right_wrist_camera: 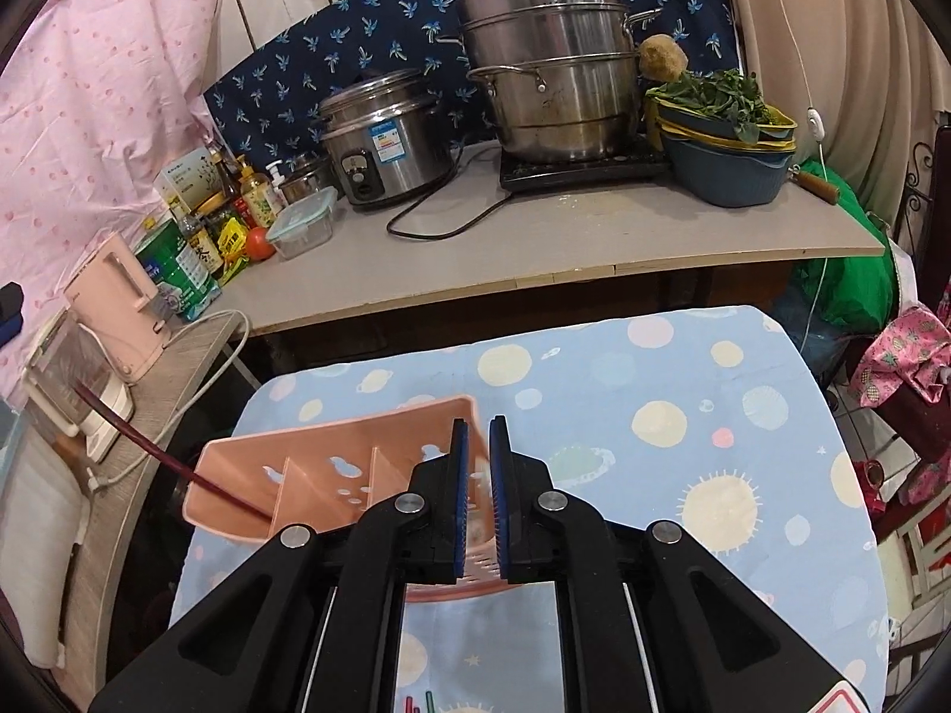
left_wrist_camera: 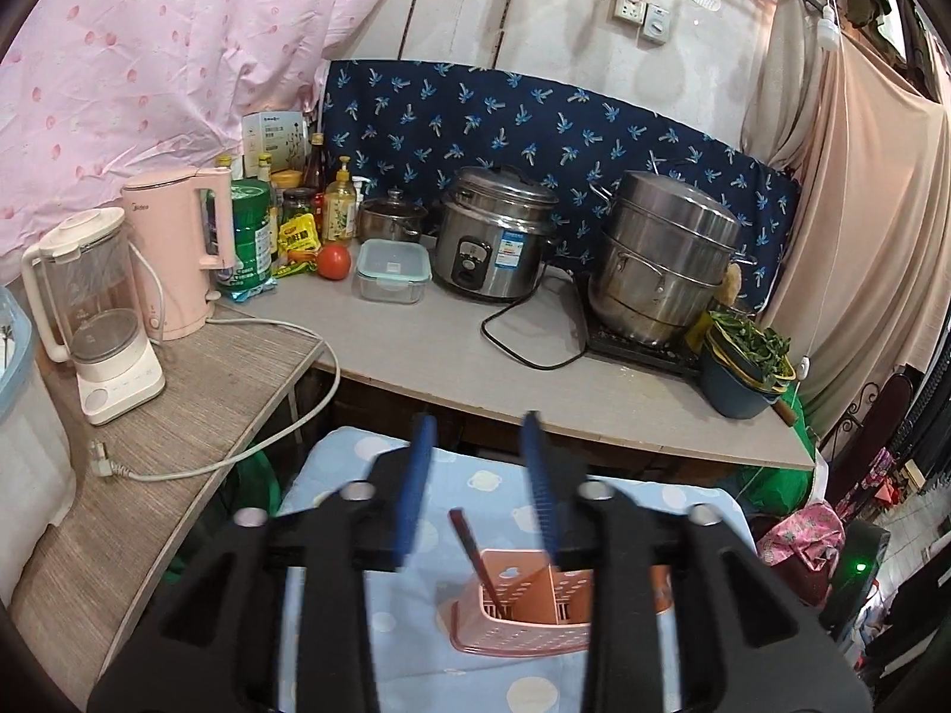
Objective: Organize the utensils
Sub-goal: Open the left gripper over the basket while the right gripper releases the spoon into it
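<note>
Pink plastic, the utensil holder [right_wrist_camera: 333,475] is seen standing on a desk [right_wrist_camera: 683,416] covered with a pale blue planet-print cloth, a dark red chopstick [right_wrist_camera: 172,463] leaning out of its leftmost compartment. The right hand-held gripper [right_wrist_camera: 478,434] is narrowed to a slim gap around the holder's right end wall, though contact of the pads cannot be told, while the left hand-held gripper [left_wrist_camera: 475,434] is held partly open above the holder with nothing between its blue pads [left_wrist_camera: 416,493].
</note>
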Demonstrator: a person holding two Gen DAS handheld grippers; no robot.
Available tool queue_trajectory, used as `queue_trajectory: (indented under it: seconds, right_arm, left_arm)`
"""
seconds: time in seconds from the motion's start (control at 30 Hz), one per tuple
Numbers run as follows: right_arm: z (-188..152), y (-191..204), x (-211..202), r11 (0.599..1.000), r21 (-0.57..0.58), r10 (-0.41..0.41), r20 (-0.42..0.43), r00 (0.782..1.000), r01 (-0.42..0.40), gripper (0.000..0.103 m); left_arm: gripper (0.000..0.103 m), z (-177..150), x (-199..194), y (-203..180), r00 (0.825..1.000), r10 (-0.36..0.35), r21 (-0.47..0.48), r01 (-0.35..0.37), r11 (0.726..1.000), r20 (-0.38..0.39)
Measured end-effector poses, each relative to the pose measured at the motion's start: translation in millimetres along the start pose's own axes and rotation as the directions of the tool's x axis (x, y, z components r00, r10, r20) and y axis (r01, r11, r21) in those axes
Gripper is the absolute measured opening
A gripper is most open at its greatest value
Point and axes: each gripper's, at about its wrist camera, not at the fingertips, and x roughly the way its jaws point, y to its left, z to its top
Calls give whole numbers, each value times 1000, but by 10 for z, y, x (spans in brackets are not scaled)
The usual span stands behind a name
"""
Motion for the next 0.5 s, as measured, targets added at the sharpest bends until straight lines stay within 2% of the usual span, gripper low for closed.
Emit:
queue_trajectory:
  seconds: [0.17, 0.27, 0.33, 0.5]
  right_arm:
    - [-68, -15, -265, 1000, -7, 4, 24, 1000, -4, 11]
    - [-172, -37, -446, 1000, -6, 6, 30, 1000, -6, 16]
    - [-278, -54, -567, 1000, -6, 7, 29, 1000, -7, 19]
    - [-659, -99, -870, 1000, -16, 2, 15, 1000, -2, 21]
  left_arm:
    - [37, -66, -148, 40, 1000, 18, 13, -18, 1000, 1]
    - [39, -158, -271, 64, 1000, 25, 25, -25, 999, 0]
    - [43, -242, -350, 79, 1000, 28, 38, -28, 999, -6]
    - [43, -608, -551, 137, 998, 48, 74, -44, 996, -47]
